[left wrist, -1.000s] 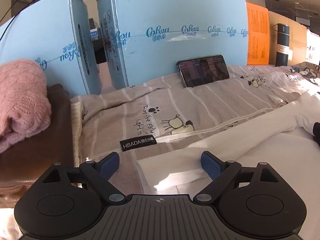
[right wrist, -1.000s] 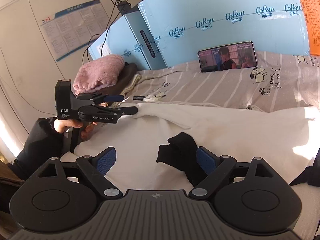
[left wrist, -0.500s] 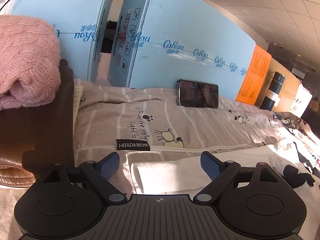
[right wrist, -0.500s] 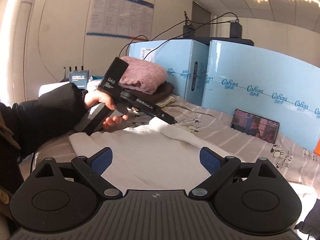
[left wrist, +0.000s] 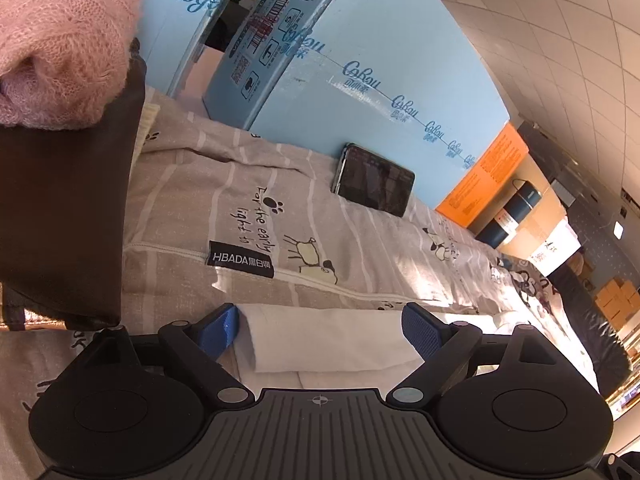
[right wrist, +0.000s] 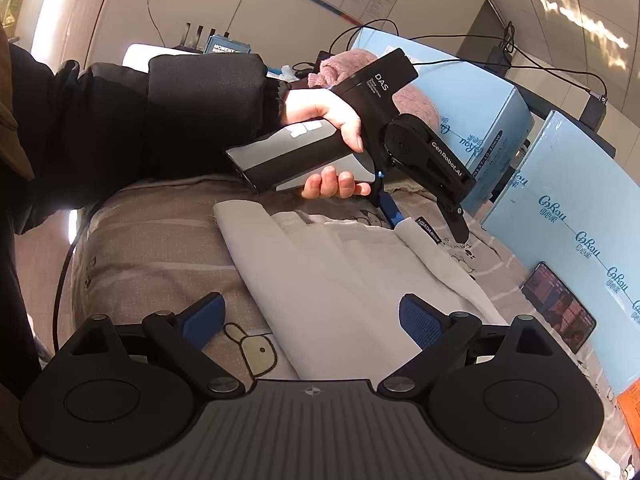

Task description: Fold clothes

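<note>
Spreading wide, the left gripper [left wrist: 320, 330] has its blue fingers [left wrist: 219, 330] on either side of a rolled white sleeve end [left wrist: 320, 338] without pinching it. The left pad sits just beside the cuff edge, and the right pad stands clear of the cloth. In the right wrist view the same left gripper [right wrist: 424, 220] is tilted down, its lower finger tip touching the sleeve where it lies on the white garment [right wrist: 340, 288].

The right gripper [right wrist: 310, 322] is also wide open and holds nothing. The white garment lies flat on the bed [right wrist: 160, 256] ahead of it, stretching from between its fingers toward the left gripper. The left hand [right wrist: 332, 120] wraps the grey handle.

Beyond the sleeve, on the striped cartoon bedsheet [left wrist: 248, 208], a phone [left wrist: 374, 186] leans against a blue box [left wrist: 380, 60]. A pink knitted sweater [left wrist: 68, 36] rests on a dark brown item [left wrist: 68, 216] at the left.
</note>
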Tool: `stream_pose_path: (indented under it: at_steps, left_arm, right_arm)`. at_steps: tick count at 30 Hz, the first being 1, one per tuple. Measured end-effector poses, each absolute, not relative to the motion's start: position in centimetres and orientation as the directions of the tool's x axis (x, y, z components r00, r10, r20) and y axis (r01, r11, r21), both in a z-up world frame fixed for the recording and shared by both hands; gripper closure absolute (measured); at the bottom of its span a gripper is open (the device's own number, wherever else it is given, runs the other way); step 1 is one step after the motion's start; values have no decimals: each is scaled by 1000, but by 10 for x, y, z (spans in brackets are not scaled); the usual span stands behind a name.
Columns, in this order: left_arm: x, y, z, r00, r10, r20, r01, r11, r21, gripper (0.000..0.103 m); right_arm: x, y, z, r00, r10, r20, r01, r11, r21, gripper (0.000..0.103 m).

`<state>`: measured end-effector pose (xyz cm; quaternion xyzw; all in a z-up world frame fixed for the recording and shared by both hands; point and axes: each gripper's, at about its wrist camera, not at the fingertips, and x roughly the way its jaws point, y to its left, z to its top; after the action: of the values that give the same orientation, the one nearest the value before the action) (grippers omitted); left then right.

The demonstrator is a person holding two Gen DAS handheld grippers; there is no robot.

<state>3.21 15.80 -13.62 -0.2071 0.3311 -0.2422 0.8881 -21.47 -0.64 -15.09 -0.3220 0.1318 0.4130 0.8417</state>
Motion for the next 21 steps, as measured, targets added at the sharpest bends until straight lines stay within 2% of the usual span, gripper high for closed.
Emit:
stream_pose_path:
  at_steps: [3, 5, 6, 7, 8, 9, 10, 14, 16, 21]
  left_arm:
    - [35, 157, -139, 661, -573, -484, 302, 794, -528, 14]
    - [34, 161, -140, 671, -561, -485, 285, 799, -530, 25]
    - [33, 164, -141, 677, -552, -487, 274, 803, -529, 36]
    - [33, 166, -142, 682, -542, -491, 260, 807, -531, 53]
    - [34, 169, -144, 685, -533, -497, 242, 810, -535, 63]
    - [34, 171, -145, 688, -524, -503, 229, 814, -534, 76]
    - [34, 172, -145, 690, -519, -505, 230, 818, -527, 77]
    - [28, 165, -142, 707, -498, -503, 257, 843, -473, 82]
    - [26, 162, -139, 717, -485, -501, 268, 855, -444, 87]
    - [18, 131, -103, 765, -434, -477, 291, 892, -345, 89]
  right_arm:
    - [-218, 10, -154, 659, 596, -459, -747, 446, -493, 9]
    - [-221, 22, -157, 681, 591, -432, -720, 436, -539, 12]
    - [-221, 28, -158, 691, 587, -422, -708, 434, -557, 12]
    - [-222, 33, -159, 701, 579, -417, -698, 438, -566, 14]
    - [-221, 38, -159, 707, 572, -417, -694, 443, -568, 17]
    - [-220, 42, -158, 705, 568, -425, -698, 447, -559, 28]
    - [-219, 45, -158, 704, 565, -431, -700, 452, -552, 38]
    - [-220, 51, -160, 700, 568, -433, -706, 460, -538, 62]
    - [-217, 50, -157, 691, 576, -436, -719, 486, -497, 82]
    - [-219, 32, -140, 712, 615, -339, -699, 575, -425, 92]
